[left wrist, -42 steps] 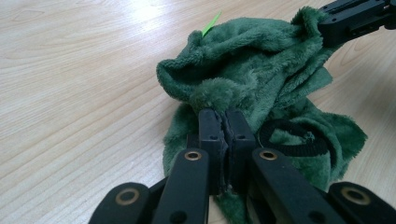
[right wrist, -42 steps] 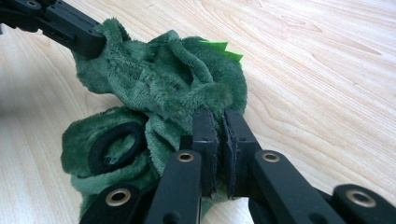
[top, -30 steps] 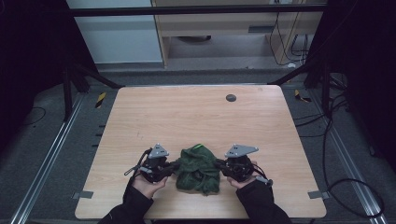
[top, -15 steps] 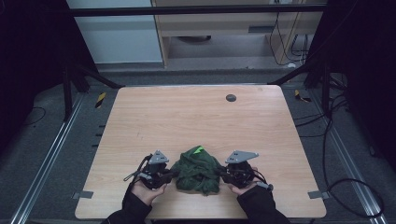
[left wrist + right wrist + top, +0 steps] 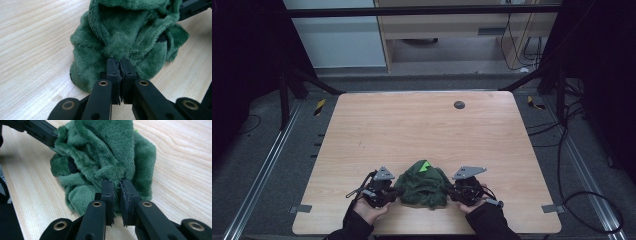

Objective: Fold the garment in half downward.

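A dark green fleece cloth [image 5: 422, 185] sits bunched in a heap near the table's front edge, with a small bright green patch [image 5: 425, 166] on top. My left gripper [image 5: 398, 191] pinches the heap's left side. In the left gripper view its jaws [image 5: 120, 61] are pressed together on a fold of the cloth [image 5: 130, 30]. My right gripper [image 5: 449, 191] holds the heap's right side. In the right gripper view its jaws [image 5: 117, 183] stand nearly together with fleece [image 5: 105, 150] caught between their tips. Each gripper's black jaws reach into the far side of the other's view.
The light wooden table [image 5: 422, 130] stretches away behind the cloth, with a small dark round mark [image 5: 459, 104] near its far edge. Grey tabs sit at the front corners [image 5: 300, 208] [image 5: 550, 208]. Metal rails, cables and dark frame posts surround the table.
Both grippers and the cloth between them have drawn slightly toward the table's front edge. The bright green patch has come into sight on top of the heap.
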{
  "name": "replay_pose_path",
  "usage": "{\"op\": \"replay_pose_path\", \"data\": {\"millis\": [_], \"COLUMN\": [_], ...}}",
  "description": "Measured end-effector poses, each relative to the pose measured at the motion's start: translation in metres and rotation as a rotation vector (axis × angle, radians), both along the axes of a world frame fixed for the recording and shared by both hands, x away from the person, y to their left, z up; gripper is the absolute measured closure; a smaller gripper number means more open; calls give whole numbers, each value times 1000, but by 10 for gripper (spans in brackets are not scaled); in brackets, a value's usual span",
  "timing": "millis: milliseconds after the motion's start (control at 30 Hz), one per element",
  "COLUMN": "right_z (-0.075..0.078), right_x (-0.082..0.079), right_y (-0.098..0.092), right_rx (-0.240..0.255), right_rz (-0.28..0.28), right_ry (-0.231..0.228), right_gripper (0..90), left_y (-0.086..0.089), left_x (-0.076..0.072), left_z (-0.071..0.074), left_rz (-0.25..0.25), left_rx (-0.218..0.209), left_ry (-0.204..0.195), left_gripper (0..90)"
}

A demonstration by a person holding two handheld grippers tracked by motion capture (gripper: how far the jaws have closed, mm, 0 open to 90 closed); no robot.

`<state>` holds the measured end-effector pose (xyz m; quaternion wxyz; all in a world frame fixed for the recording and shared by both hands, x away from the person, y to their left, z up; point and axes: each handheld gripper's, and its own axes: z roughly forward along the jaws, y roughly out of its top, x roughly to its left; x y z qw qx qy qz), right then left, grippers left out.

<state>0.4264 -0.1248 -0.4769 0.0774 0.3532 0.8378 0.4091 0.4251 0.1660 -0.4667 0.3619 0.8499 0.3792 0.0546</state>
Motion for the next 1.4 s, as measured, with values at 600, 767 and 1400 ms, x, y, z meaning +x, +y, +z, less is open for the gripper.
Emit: {"op": "replay_pose_path", "data": {"millis": [600,767,1400], "right_z": [4,12,35], "right_x": [3,3,22], "right_y": [-6,-11,-30], "right_rx": [40,62,109], "right_rz": [-21,-40,-134], "right_ry": [0,-14,-75], "right_gripper": [728,700,741], "left_y": [8,14,35], "left_x": [0,0,20], "left_z": [11,21,38], "left_rz": [58,73,177], "left_rx": [-27,-40,-72], "left_ry": [-49,-72,-127], "left_gripper": [738,721,775]}}
